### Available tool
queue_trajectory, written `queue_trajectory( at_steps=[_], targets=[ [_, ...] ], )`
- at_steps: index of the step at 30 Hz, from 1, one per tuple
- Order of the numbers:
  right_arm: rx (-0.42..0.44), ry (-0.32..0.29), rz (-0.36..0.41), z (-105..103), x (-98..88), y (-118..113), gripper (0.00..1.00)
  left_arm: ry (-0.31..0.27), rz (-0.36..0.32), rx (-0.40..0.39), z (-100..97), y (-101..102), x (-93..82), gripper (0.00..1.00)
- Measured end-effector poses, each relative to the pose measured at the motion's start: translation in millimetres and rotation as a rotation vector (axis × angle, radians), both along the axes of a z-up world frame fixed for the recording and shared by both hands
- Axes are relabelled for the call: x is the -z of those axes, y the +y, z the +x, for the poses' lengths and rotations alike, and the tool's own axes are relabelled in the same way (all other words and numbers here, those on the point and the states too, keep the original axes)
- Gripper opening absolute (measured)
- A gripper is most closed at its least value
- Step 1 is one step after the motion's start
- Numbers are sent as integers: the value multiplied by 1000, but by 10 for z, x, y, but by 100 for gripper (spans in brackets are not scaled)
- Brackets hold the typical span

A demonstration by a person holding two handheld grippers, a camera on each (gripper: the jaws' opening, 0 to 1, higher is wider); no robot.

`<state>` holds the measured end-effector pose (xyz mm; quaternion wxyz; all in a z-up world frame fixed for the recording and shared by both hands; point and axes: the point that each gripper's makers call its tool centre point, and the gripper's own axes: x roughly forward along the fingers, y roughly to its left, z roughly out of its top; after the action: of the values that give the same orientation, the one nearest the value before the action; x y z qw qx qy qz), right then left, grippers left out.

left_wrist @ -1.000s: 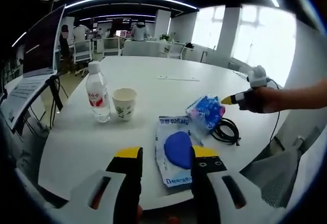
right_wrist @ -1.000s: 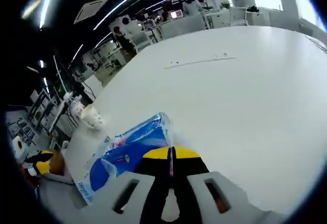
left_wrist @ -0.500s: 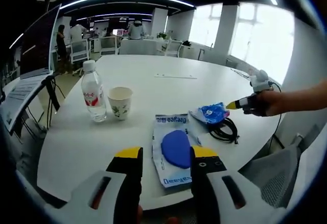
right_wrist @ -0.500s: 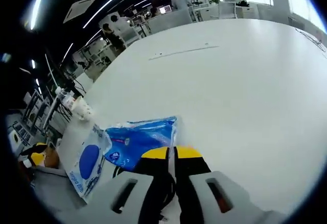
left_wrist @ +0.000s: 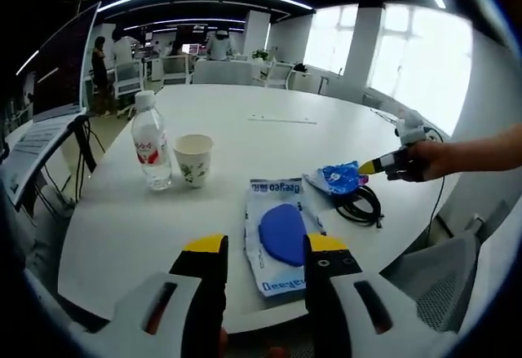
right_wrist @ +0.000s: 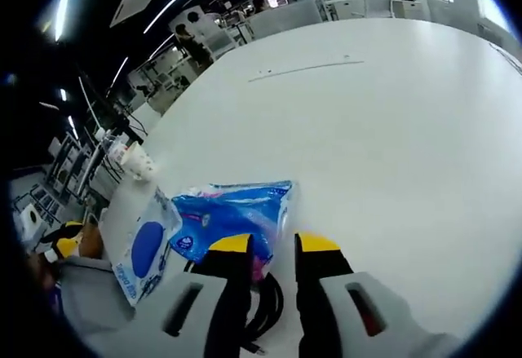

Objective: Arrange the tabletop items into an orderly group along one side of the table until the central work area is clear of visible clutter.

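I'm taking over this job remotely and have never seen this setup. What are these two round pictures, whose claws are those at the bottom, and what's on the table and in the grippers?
No robot arm here: a person holds a two-jaw gripper in each hand, and a fisheye camera rides on each, looking along its jaws.

In the left gripper view, the left gripper rises from the bottom, open and holding nothing. On the round white table lie a water bottle, a paper cup, a flat white packet with a blue oval, a blue plastic packet and a coiled black cable. At the right, the person's hand brings the other gripper to the blue packet.

The right gripper view shows that right gripper, jaws parted, over the blue packet's edge; it looks open, not gripping.
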<state>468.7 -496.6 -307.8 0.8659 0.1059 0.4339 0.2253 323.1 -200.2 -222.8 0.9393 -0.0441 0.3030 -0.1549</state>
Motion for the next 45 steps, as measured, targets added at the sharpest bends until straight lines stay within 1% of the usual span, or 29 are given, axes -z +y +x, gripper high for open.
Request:
queue_trajectory(
  at_steps=[4, 8, 10, 13, 14, 16, 20, 23, 26, 29, 31, 33, 35, 41, 45],
  targets=[
    [-8, 7, -2, -22, 13, 40, 17, 0, 0, -3, 1, 8, -2, 36],
    [-10, 14, -21, -32, 42, 55, 11, 1, 0, -9, -3, 20, 2, 36],
    [-11, 20, -22, -38, 47, 67, 5, 2, -1, -12, -4, 33, 2, 36],
    [40, -9, 2, 36, -9, 85, 0, 7, -5, -22, -11, 56, 19, 36],
    [80, -15, 20, 74, -32, 87, 0, 8, -5, -25, -15, 68, 28, 36],
    [114, -25, 22, 74, -95, 97, 0, 10, -4, -26, -22, 76, 36, 36],
    [160, -41, 35, 65, -251, 174, 0, 9, -4, -29, -21, 82, 33, 36],
    [190, -55, 30, 91, -322, 181, 0, 9, -4, -34, -20, 96, 30, 36],
    [251, -65, 35, 152, -387, 134, 0, 9, -5, -42, -20, 121, 27, 36],
    [310, -54, 52, 219, -389, 54, 0, 10, -6, -45, -28, 127, 32, 36],
    [329, -49, 50, 235, -391, 11, 0, 11, -5, -46, -34, 129, 40, 36],
    [317, -50, 37, 260, -373, -10, 0, 15, -5, -47, -41, 134, 49, 36],
    [278, -40, 26, 268, -340, -4, 0, 15, -5, -49, -47, 137, 49, 36],
    [287, -41, 15, 301, -333, -98, 1, 17, -8, -56, -39, 157, 48, 36],
    [281, -26, 16, 427, -200, -207, 5, 20, -8, -53, -41, 150, 53, 36]
  ],
)
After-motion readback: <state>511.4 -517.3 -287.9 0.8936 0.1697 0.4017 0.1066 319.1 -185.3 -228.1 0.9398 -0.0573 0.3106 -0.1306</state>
